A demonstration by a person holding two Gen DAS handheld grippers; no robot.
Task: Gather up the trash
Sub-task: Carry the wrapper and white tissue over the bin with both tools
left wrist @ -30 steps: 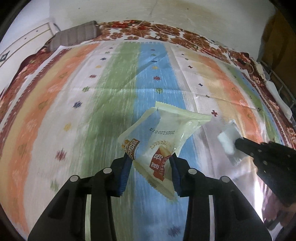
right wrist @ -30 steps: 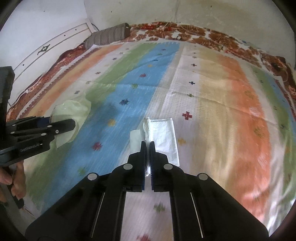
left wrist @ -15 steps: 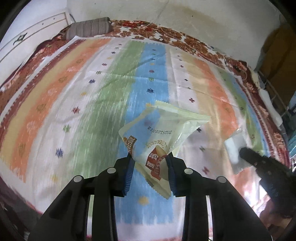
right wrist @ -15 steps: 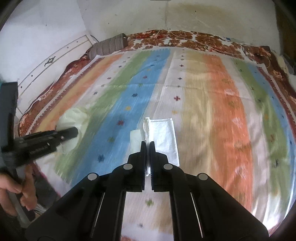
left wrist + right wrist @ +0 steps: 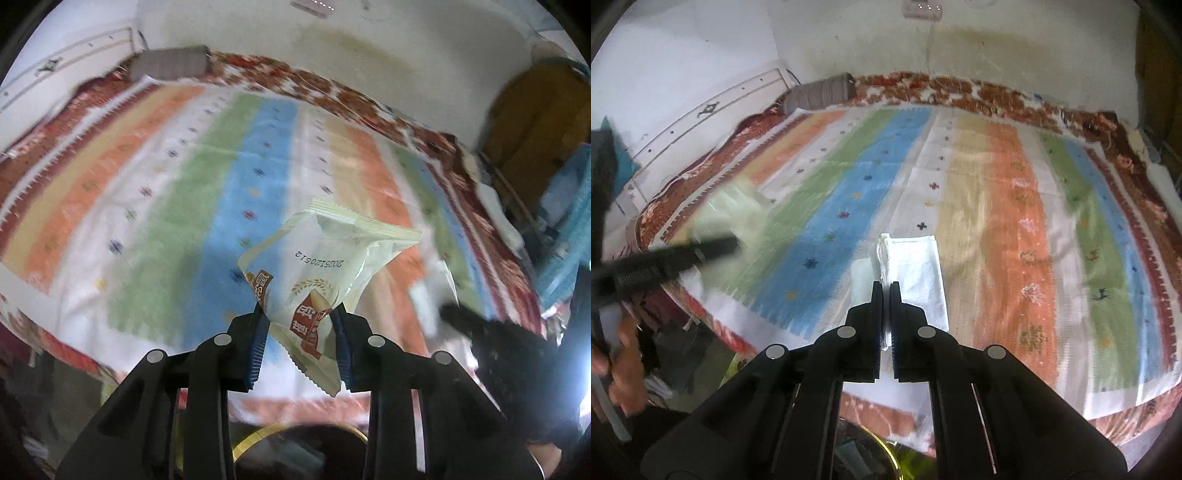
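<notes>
Above the striped bedspread [image 5: 1004,221], both grippers grip wrappers

A: What do the right black tongs [image 5: 885,291] have?
B: A white, crinkled plastic wrapper [image 5: 916,273], pinched between jaws that meet almost completely. It hangs above the bed's striped cloth [image 5: 1008,229] of orange, green, blue and white bands.

A: And on the left?
B: The left black tongs [image 5: 713,247], blurred, with a pale yellowish packet [image 5: 731,210] at their tip. A hand [image 5: 617,373] grips the handle near the lower left edge.

A: Far side?
B: A grey striped bolster pillow [image 5: 820,92] against the white wall.
</notes>
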